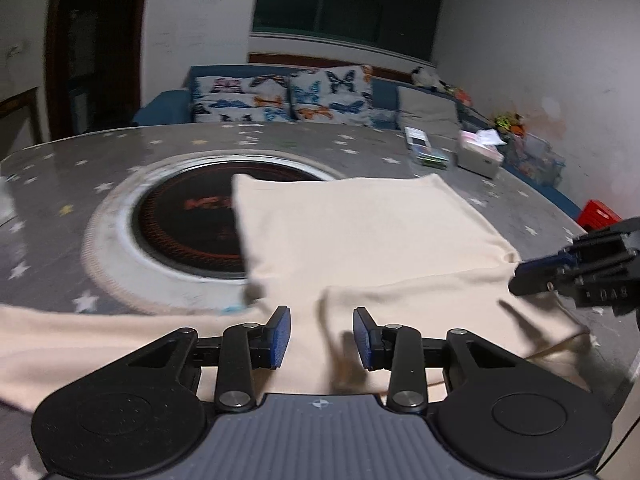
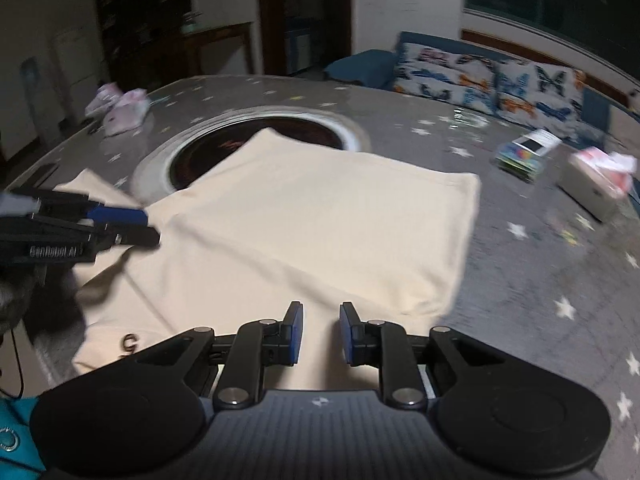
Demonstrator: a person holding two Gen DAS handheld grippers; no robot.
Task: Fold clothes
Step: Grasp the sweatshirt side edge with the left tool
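A cream garment (image 1: 360,232) (image 2: 320,220) lies partly folded on the grey star-patterned table (image 1: 60,184) (image 2: 540,280), and its far corner covers part of a round hob. In the left wrist view my left gripper (image 1: 321,334) hovers over the garment's near edge. It is open, and nothing sits between the blue pads (image 1: 280,336). In the right wrist view my right gripper (image 2: 321,332) stands over the near edge with a narrow gap, gripping nothing. Each gripper appears in the other's view, beside the cloth: the right gripper (image 1: 516,278) and the left gripper (image 2: 150,226).
A round black hob (image 1: 188,216) (image 2: 208,152) is set into the table's middle. A tissue box (image 1: 478,156) (image 2: 596,188) and a small colourful pack (image 1: 424,148) (image 2: 524,154) stand at the far right, pink packets (image 2: 124,112) at the far left. A sofa with butterfly cushions (image 1: 280,96) lies beyond.
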